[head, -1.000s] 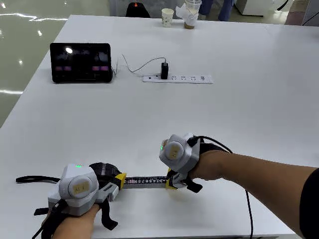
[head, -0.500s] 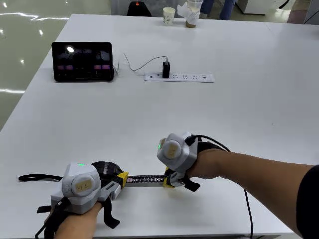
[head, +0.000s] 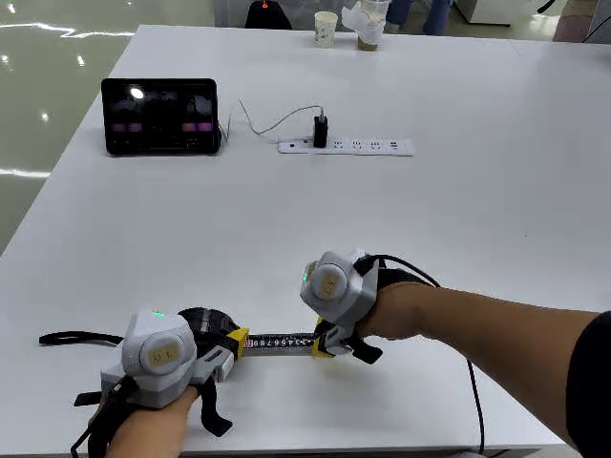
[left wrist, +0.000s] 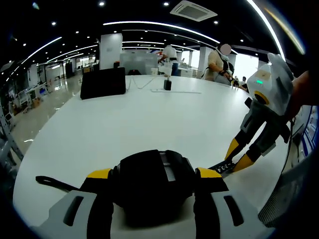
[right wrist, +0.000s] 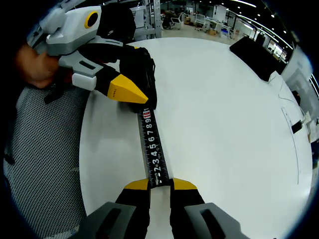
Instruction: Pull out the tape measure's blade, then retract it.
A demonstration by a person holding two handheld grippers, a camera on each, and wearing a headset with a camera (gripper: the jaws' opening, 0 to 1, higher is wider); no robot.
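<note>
The black tape measure case lies on the white table near its front edge, and my left gripper is shut on it; in the left gripper view the case sits between the yellow-tipped jaws of that gripper. A short length of blade runs right from the case. My right gripper is shut on the blade's end. In the right gripper view the blade shows numbers up to about nine, from the right gripper to the case.
A dark tablet stands at the back left, with a white power strip and plugged charger beside it. Paper cups stand at the far edge. A black strap trails left of the case. The table's front edge is close.
The right gripper has come slightly toward the case, so the exposed blade is a little shorter. The left gripper holds the case in the same place.
</note>
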